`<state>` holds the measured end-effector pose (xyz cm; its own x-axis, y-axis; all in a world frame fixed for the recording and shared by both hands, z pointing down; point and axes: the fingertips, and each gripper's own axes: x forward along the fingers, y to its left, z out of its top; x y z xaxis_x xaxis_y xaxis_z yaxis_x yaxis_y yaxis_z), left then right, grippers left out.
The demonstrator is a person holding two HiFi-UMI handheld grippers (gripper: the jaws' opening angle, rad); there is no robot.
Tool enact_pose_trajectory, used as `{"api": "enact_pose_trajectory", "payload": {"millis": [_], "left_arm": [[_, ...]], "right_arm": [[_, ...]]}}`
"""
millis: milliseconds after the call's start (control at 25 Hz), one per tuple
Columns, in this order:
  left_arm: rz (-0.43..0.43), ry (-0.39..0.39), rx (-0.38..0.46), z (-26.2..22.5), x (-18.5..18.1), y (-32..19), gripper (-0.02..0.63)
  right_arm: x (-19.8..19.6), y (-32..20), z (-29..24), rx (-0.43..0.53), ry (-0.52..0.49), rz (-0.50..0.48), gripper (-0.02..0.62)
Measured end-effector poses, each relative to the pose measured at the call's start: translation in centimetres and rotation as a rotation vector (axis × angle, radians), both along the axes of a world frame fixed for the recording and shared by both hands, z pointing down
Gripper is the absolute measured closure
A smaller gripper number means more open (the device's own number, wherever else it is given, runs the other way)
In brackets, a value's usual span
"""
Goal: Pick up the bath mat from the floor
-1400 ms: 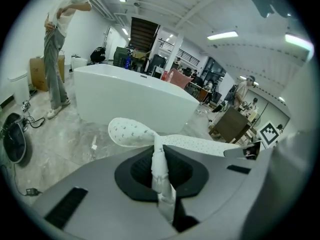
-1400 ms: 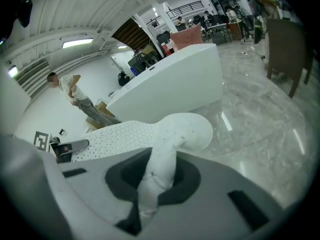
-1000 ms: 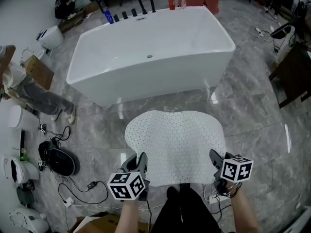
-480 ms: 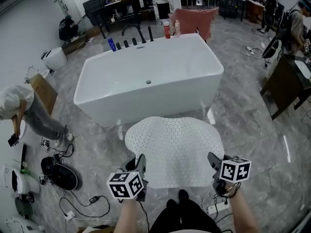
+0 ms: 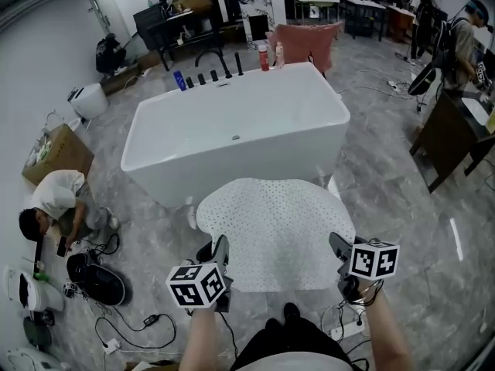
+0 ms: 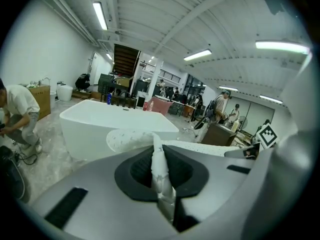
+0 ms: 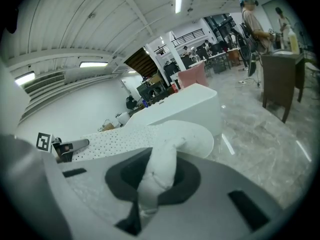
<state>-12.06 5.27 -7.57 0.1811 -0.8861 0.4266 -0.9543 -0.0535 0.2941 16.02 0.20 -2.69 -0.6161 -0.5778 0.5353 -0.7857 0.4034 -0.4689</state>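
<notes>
The white perforated bath mat hangs spread out between my two grippers, lifted off the grey marble floor in front of the tub. My left gripper is shut on the mat's near left corner; in the left gripper view a pinched fold of the mat runs between the jaws. My right gripper is shut on the near right corner, and the right gripper view shows bunched mat squeezed between its jaws. The mat's far edge curves toward the tub.
A white freestanding bathtub stands just beyond the mat, bottles on its far rim. A person crouches at left among cables and a black helmet-like object. A dark table is at right. My feet are below the mat.
Both grippers have risen with the mat, which now hangs higher off the floor. The person at left has gone from bending over to crouching.
</notes>
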Motion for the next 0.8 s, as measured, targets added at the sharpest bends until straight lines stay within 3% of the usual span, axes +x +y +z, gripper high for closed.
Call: {"api": "enact_pose_trajectory", "payload": {"millis": [800], "left_arm": [[-0.005,0.015,0.07,-2.7,0.7,-0.2,0.584]], "right_arm": [[0.8,-0.2,-2.8,0.102,0.066,0.011,0.571]]}}
